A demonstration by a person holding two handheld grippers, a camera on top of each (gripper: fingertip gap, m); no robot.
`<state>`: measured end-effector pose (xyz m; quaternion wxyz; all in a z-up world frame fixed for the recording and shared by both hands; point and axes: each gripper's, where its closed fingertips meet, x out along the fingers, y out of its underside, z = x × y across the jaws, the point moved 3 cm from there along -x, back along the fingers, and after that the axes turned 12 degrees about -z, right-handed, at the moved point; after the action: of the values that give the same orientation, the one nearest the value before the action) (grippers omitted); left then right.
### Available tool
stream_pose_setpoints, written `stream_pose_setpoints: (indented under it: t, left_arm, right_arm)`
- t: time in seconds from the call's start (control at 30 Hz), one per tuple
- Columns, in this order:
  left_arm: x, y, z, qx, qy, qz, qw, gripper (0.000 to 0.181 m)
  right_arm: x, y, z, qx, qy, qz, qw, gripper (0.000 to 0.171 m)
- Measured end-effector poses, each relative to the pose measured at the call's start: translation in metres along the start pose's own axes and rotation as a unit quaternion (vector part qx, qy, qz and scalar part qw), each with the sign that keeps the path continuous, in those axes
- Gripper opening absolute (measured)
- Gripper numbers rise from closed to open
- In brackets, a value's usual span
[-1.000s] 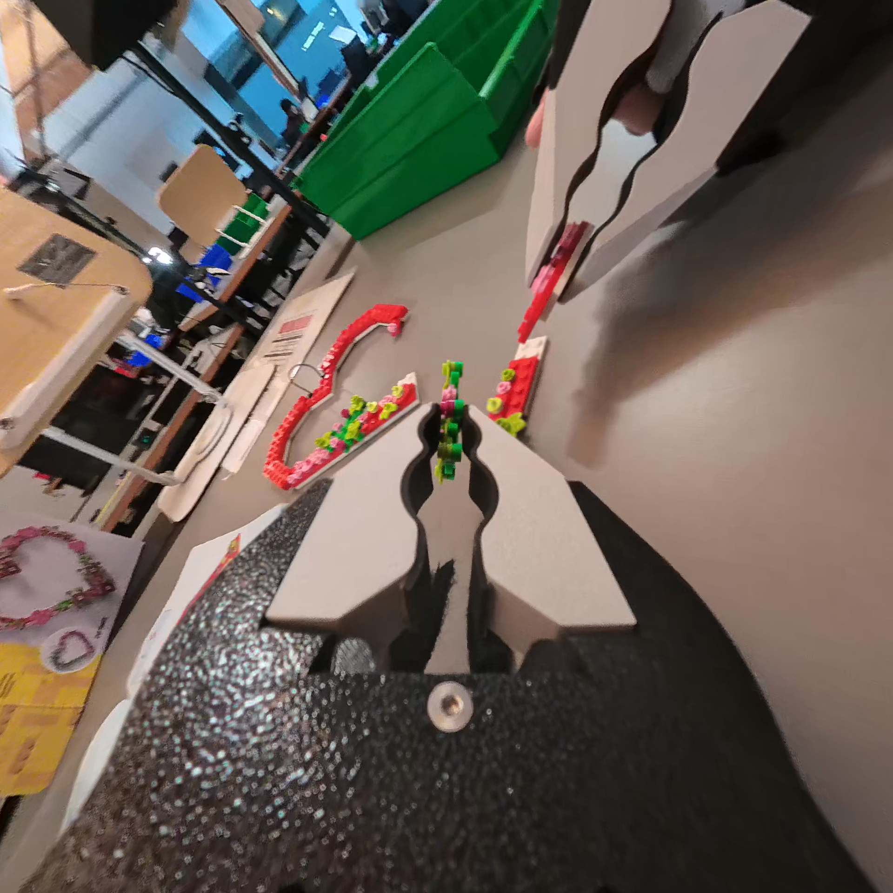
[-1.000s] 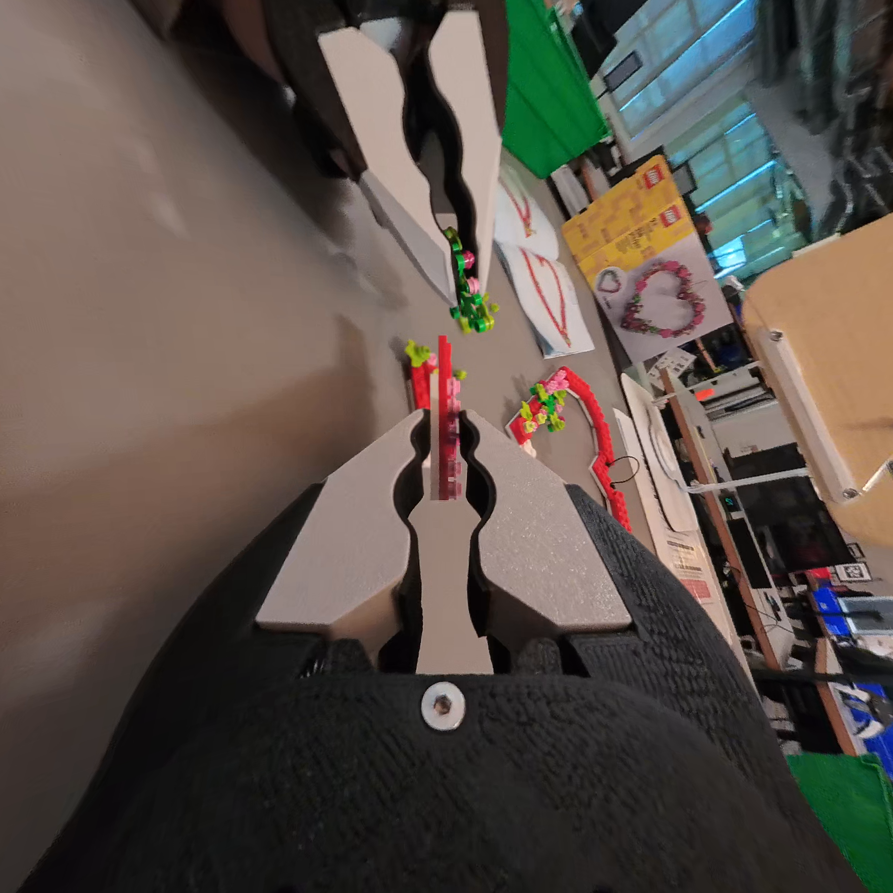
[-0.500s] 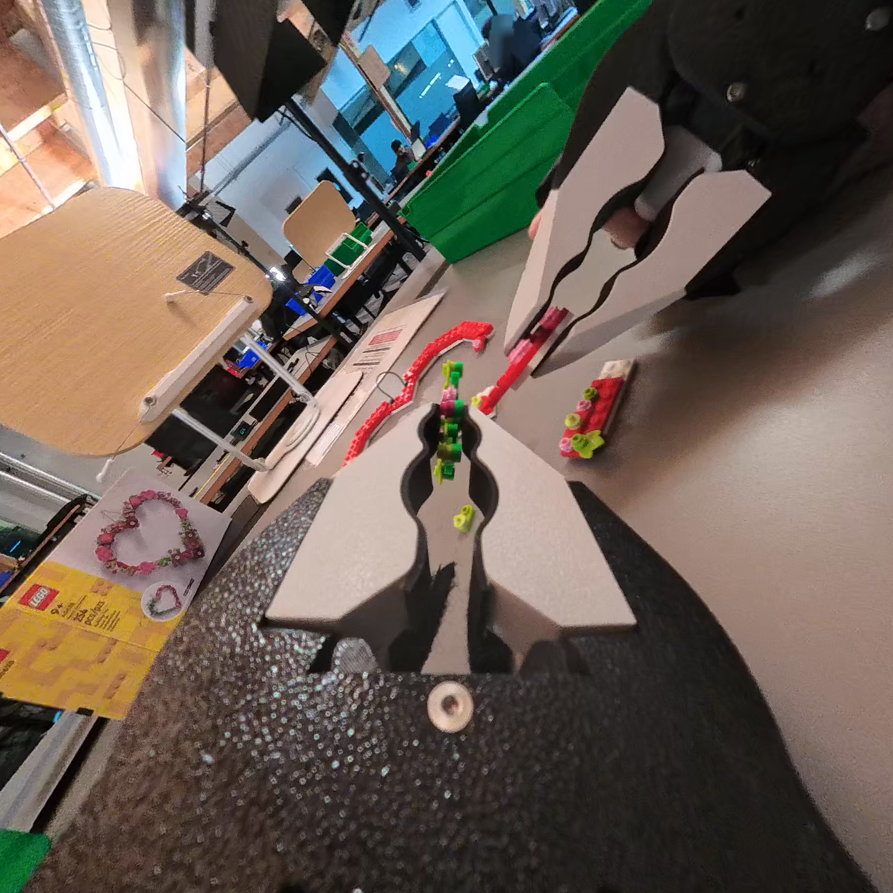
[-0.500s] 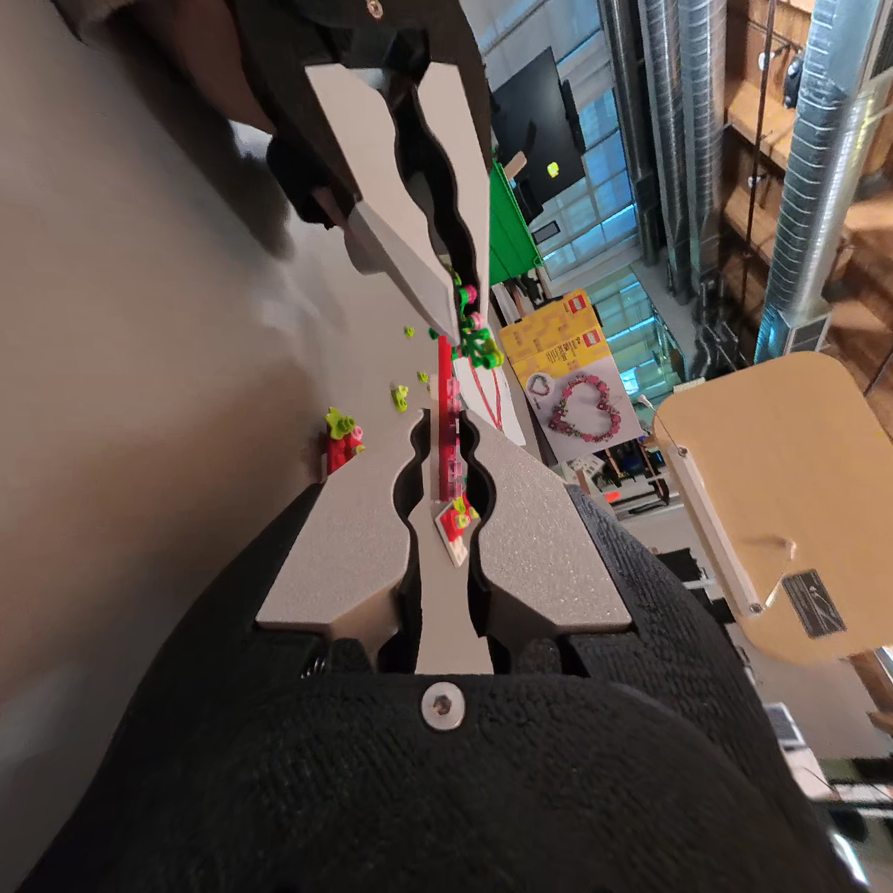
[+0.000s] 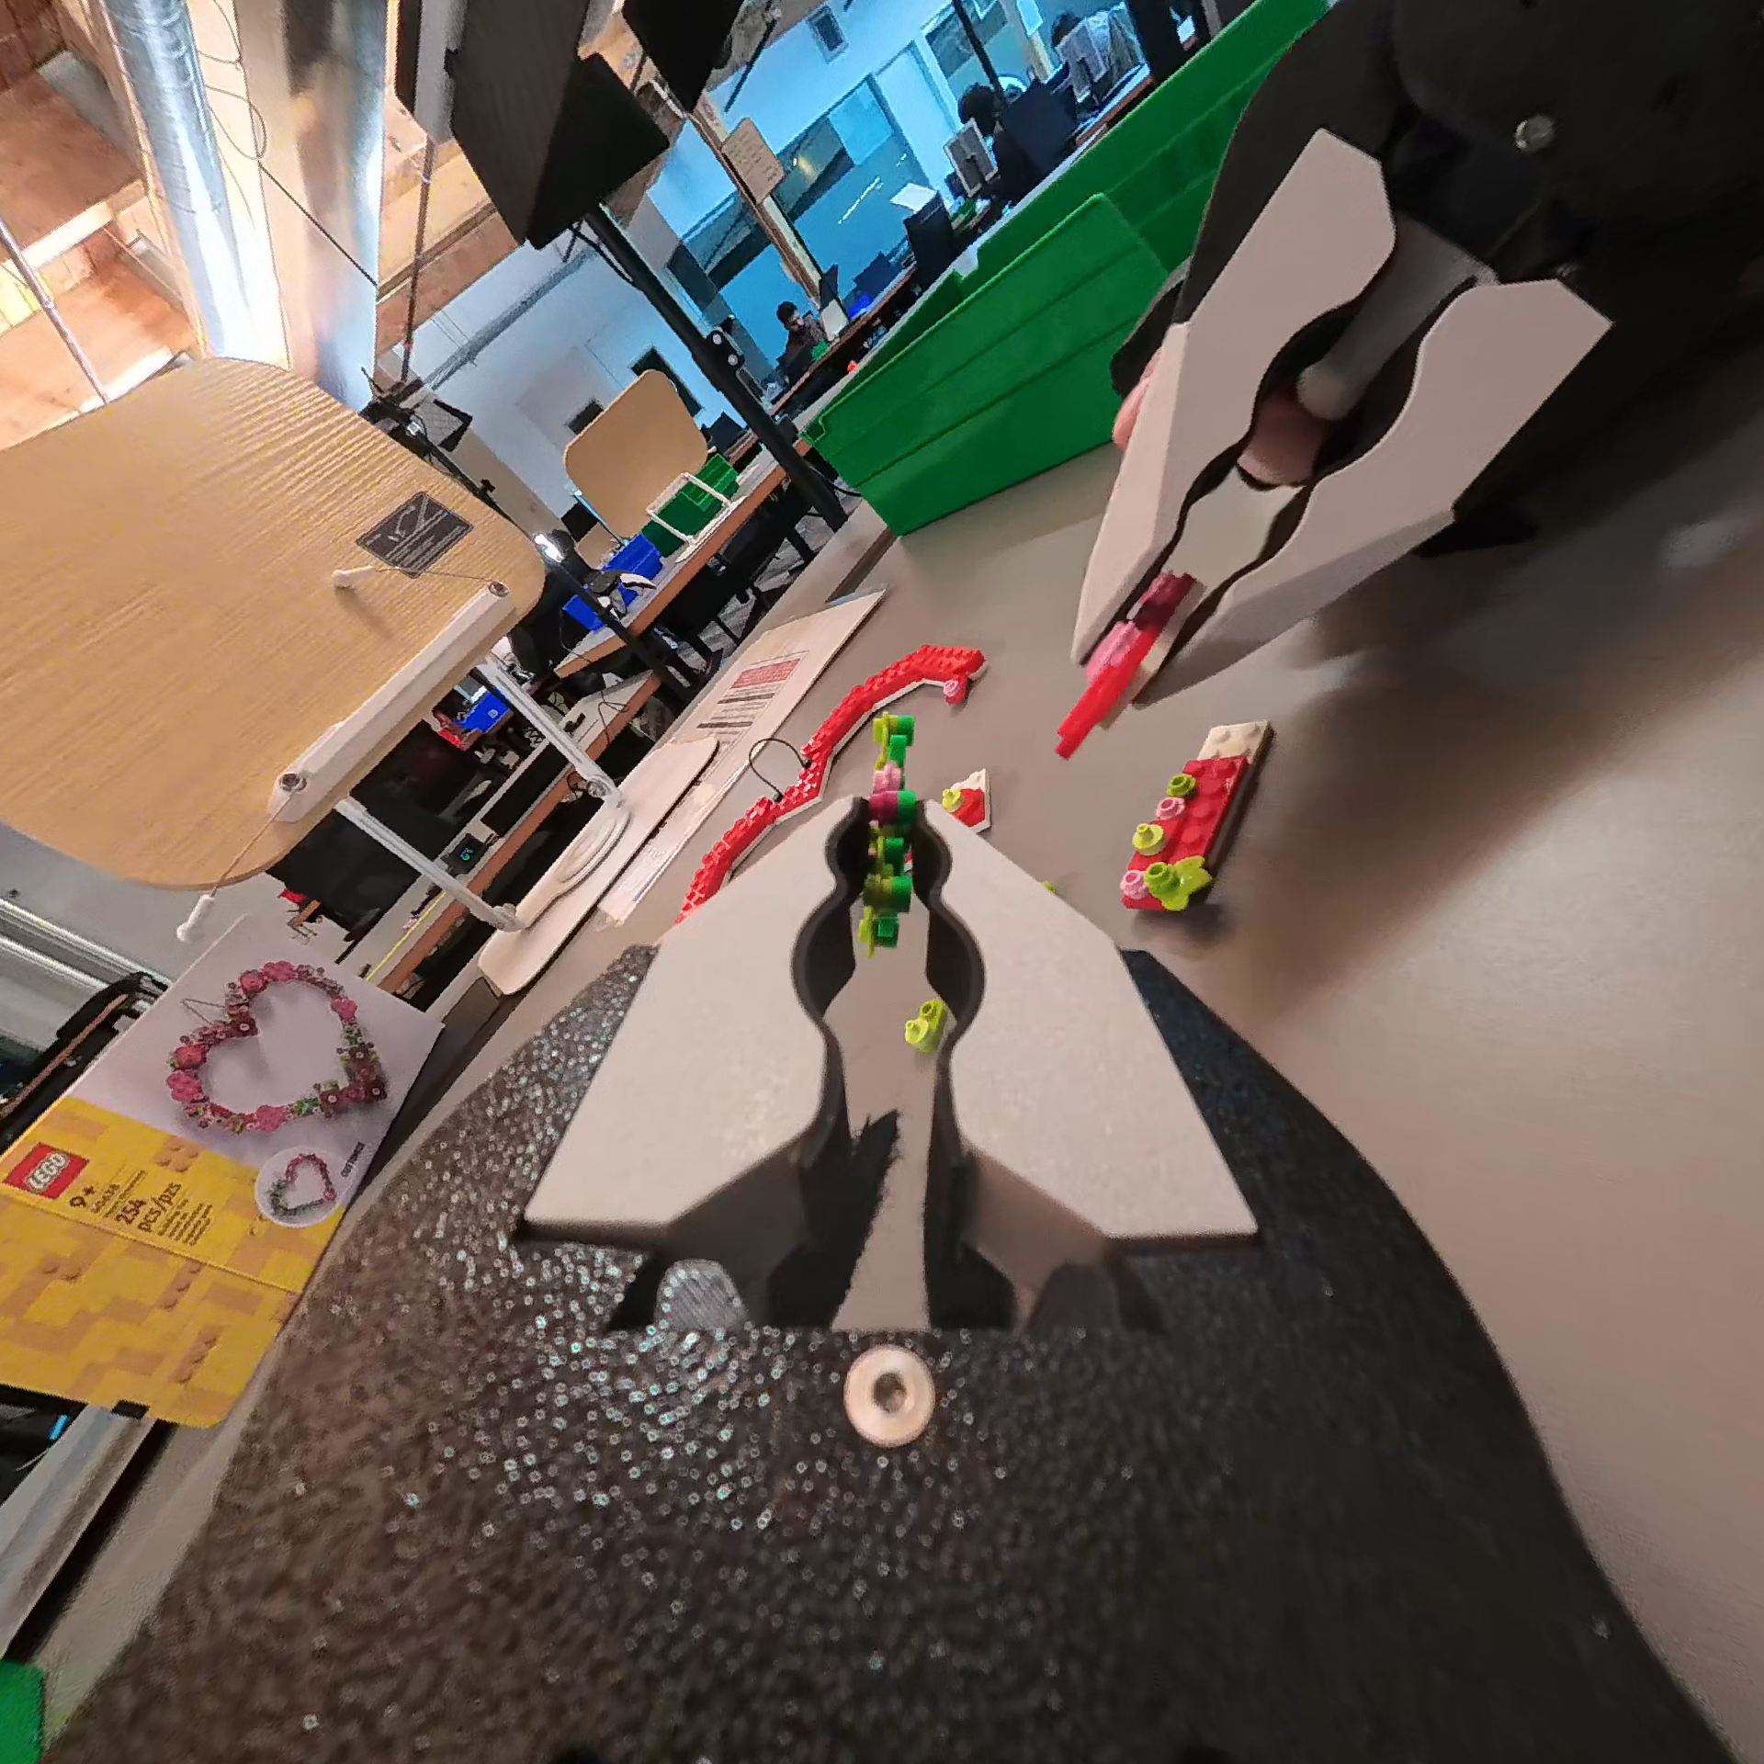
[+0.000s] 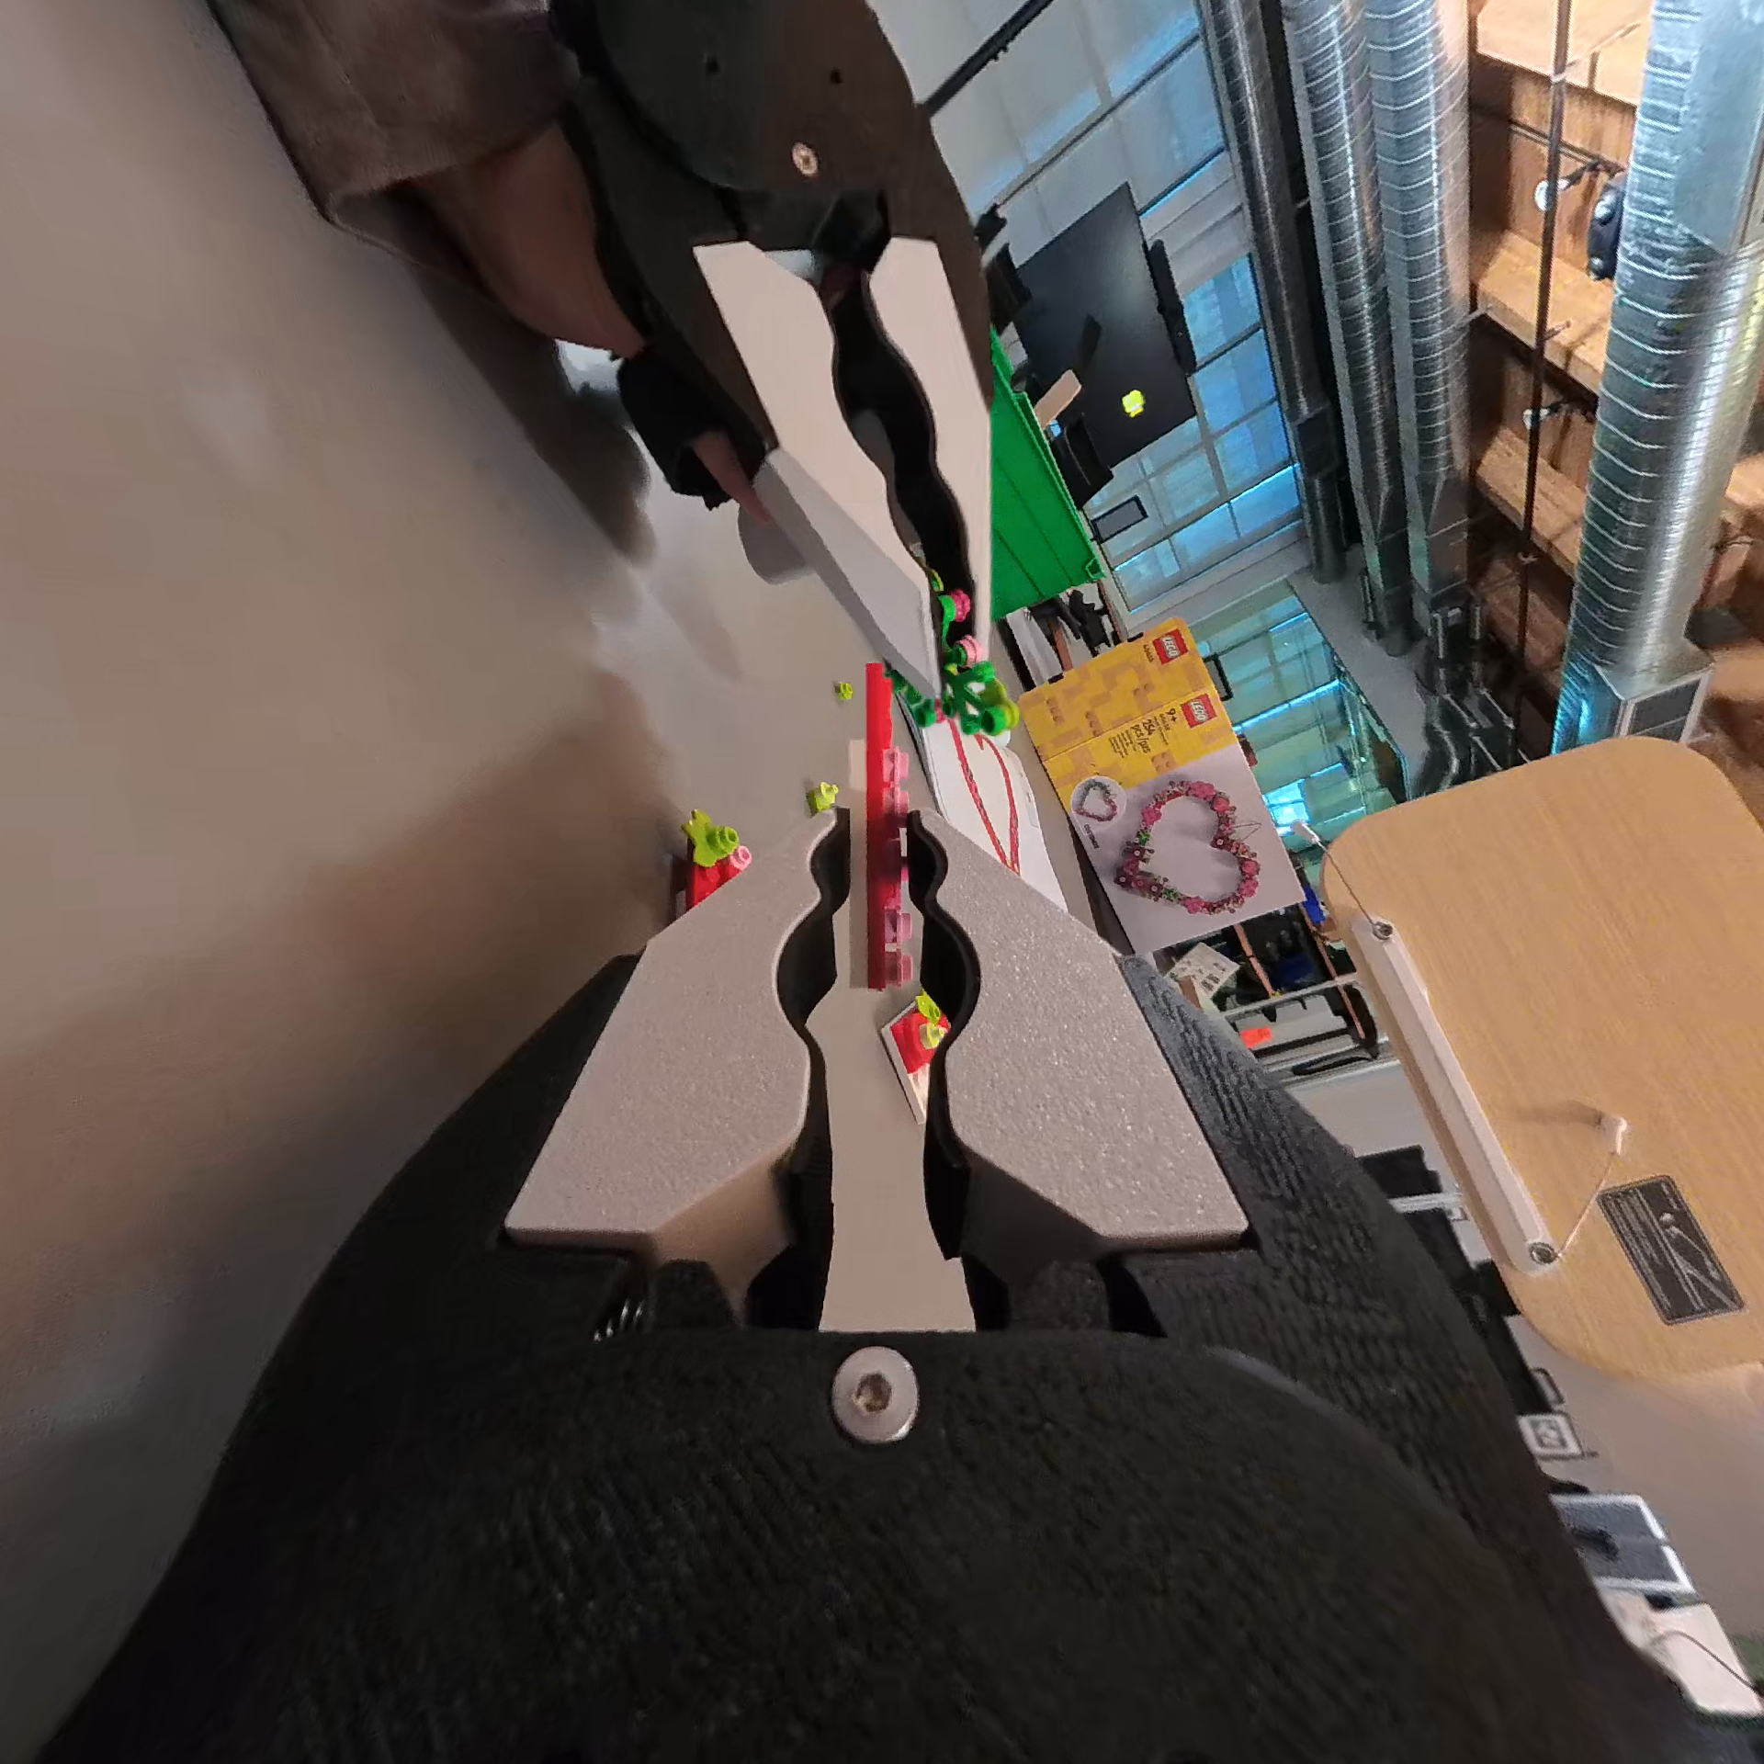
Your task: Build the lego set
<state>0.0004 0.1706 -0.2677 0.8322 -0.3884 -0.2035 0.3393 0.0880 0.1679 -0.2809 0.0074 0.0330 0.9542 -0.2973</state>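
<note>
My left gripper (image 5: 888, 819) is shut on a green strip with pink and lime flower pieces (image 5: 888, 850) and holds it above the grey table (image 5: 1432, 1050). My right gripper (image 6: 878, 823) is shut on a thin red strip with pink pieces (image 6: 876, 859), which also shows in the left wrist view (image 5: 1112, 678). The two grippers face each other and their pieces are apart. A red plate with lime and pink flowers (image 5: 1188, 830), a curved red piece (image 5: 850, 725), a small red and white piece (image 5: 969, 797) and a loose lime piece (image 5: 926, 1026) lie on the table.
Green bins (image 5: 1002, 382) stand at the table's far side. The yellow set box (image 5: 191, 1145) and an open instruction booklet (image 6: 983, 802) lie near the table edge. A wooden chair seat (image 5: 191, 592) hangs over that edge. A person's sleeve and hand (image 6: 535, 220) are behind the left gripper. The left gripper's tips are roughly 6 centimeters from the right gripper's.
Both grippers have risen and tilted away from the table with their strips still held. A small red and white piece and loose lime pieces now lie on the table between them.
</note>
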Motion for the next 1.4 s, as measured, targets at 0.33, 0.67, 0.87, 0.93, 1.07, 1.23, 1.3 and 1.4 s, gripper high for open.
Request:
stream_pose_setpoints:
  t: [0.33, 0.67, 0.87, 0.93, 1.07, 1.23, 1.3, 1.4]
  left_arm:
    - [-0.0014, -0.0046, -0.0021, 0.008, 0.002, -0.012, 1.0, 0.006]
    - [-0.0012, -0.0069, -0.0034, 0.019, 0.004, -0.017, 1.0, 0.006]
    - [-0.001, -0.0078, -0.0037, 0.025, 0.003, -0.019, 0.999, 0.006]
    - [-0.0009, -0.0079, -0.0038, 0.025, 0.003, -0.019, 0.999, 0.006]
    - [-0.0004, -0.0076, -0.0046, 0.026, 0.006, -0.018, 0.999, 0.006]
    - [0.0001, -0.0075, -0.0061, 0.031, 0.009, -0.017, 0.999, 0.006]
    - [0.0001, -0.0077, -0.0064, 0.033, 0.01, -0.017, 0.999, 0.006]
    - [0.0002, -0.0077, -0.0062, 0.033, 0.009, -0.017, 0.999, 0.006]
  right_arm:
    - [-0.0015, -0.0013, -0.0049, 0.004, 0.016, -0.004, 1.0, 0.01]
    - [-0.0018, 0.0, -0.0077, 0.002, 0.024, 0.001, 1.0, 0.01]
    - [-0.0016, -0.0006, -0.0068, -0.007, 0.024, 0.002, 1.0, 0.009]
    - [-0.0015, -0.0005, -0.0067, -0.007, 0.023, 0.003, 1.0, 0.01]
    - [-0.0014, 0.0004, -0.0063, -0.005, 0.021, 0.004, 1.0, 0.01]
    - [-0.0012, 0.0006, -0.0063, -0.005, 0.021, 0.005, 1.0, 0.01]
    - [-0.001, 0.001, -0.0062, -0.005, 0.02, 0.006, 1.0, 0.01]
    - [-0.001, 0.0012, -0.0061, -0.005, 0.019, 0.006, 1.0, 0.01]
